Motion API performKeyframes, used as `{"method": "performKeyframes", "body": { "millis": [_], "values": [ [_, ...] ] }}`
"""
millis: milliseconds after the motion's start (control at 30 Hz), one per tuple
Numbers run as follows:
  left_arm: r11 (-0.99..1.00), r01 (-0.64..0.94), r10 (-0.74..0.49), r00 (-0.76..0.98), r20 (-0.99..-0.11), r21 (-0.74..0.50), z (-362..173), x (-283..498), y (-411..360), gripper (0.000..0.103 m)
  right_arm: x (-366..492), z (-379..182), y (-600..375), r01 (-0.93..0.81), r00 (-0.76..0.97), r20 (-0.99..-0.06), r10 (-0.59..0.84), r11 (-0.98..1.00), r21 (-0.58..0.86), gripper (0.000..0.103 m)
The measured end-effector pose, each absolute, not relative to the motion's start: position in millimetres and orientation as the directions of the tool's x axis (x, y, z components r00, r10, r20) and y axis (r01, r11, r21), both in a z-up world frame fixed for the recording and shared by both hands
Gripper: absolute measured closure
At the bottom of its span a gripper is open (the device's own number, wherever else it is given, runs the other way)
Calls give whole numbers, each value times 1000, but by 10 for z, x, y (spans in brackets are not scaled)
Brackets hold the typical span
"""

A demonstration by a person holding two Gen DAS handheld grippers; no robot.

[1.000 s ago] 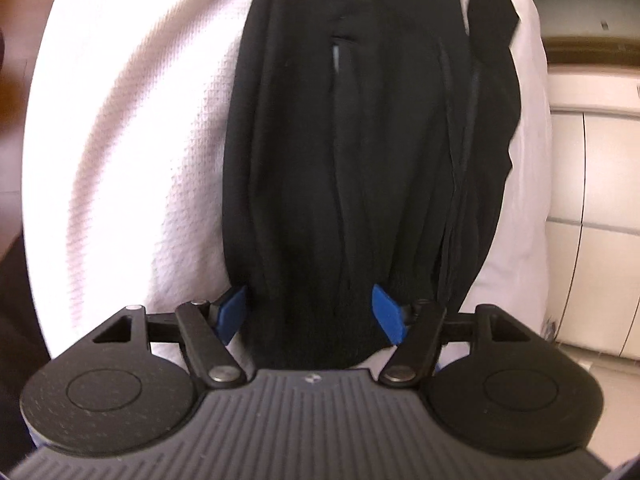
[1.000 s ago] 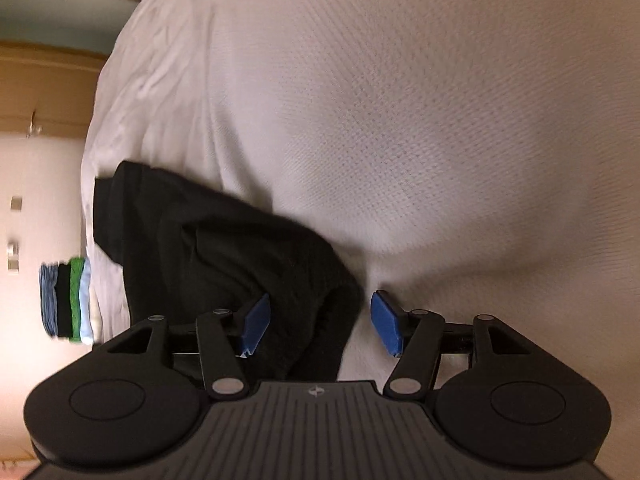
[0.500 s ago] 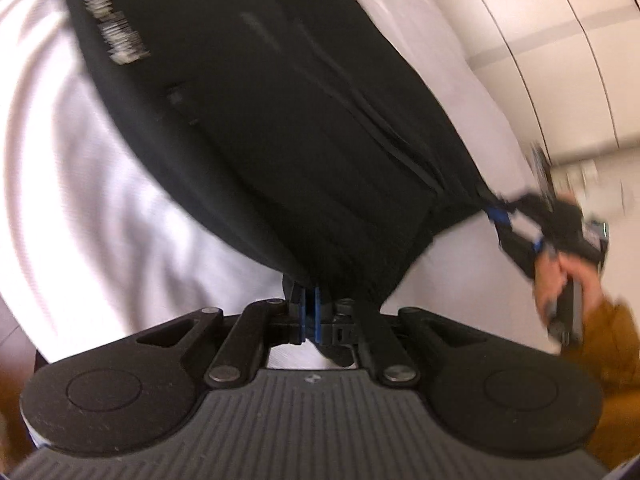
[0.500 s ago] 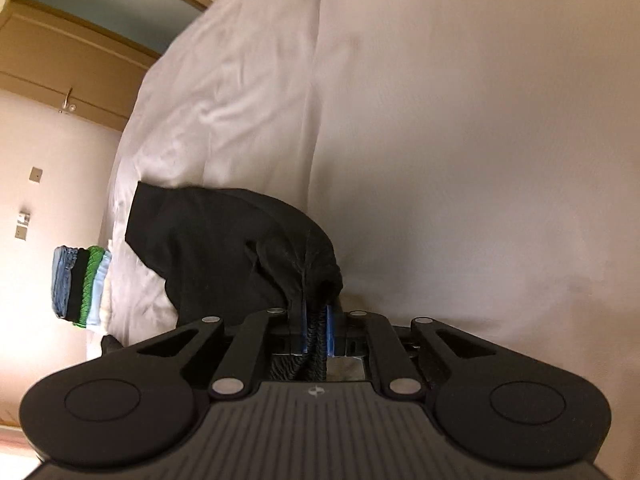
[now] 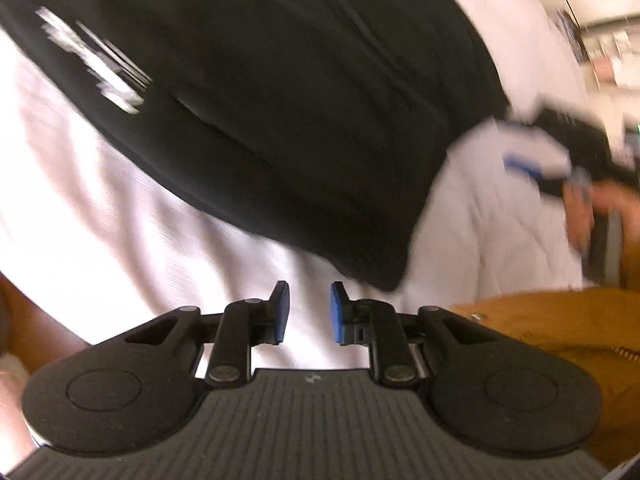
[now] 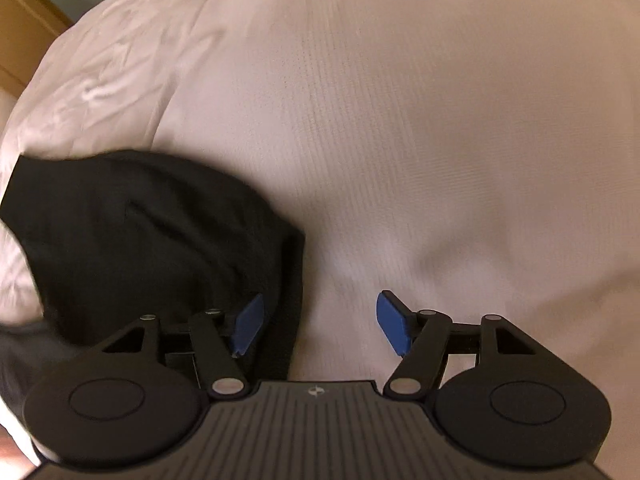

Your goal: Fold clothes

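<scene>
A black garment (image 5: 280,112) with a white printed logo (image 5: 96,64) lies on the white bedspread (image 5: 120,240). My left gripper (image 5: 309,312) is open and empty, just short of the garment's near edge. The other hand-held gripper (image 5: 560,160) shows blurred at the right of the left wrist view, beside the garment's corner. In the right wrist view the garment (image 6: 140,232) lies at the left. My right gripper (image 6: 318,326) is open wide, its left pad over the garment's edge, holding nothing.
The white bedspread (image 6: 400,120) fills most of the right wrist view. A mustard-coloured sleeve (image 5: 560,332) shows at lower right of the left wrist view. Wooden furniture (image 6: 24,12) stands beyond the bed at upper left. Pale cabinets (image 5: 600,0) stand at upper right.
Both grippers closed on the garment's edge half a second ago and have now opened and let it go. The garment lies on the bed, and both grippers have drawn back a little.
</scene>
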State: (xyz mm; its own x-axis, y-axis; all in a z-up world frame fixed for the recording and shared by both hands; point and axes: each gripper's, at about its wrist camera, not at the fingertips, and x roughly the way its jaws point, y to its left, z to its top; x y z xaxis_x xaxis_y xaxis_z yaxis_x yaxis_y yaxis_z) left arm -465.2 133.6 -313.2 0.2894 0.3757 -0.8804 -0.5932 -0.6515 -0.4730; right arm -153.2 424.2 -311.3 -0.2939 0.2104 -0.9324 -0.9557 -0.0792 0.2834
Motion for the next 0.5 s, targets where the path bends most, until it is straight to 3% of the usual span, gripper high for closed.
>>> {"method": "performKeyframes", "body": {
  "millis": [167,300,500],
  "values": [
    [-730,-552,389,149,-909,-403,-2804,-5352,1160,87,-1514,-3047,3626,-914,-404,-910,94,-83,397,41],
    [-723,-579,386,115,-915,-377,-2658,-5652,1038,87,-1548,-3133,3196,-942,-333,-943,5,-43,333,47],
    [-635,-680,389,127,-913,-366,-2522,-6258,1131,82,-1762,-2842,2926,-934,-350,-924,154,24,358,49]
  ]
}}
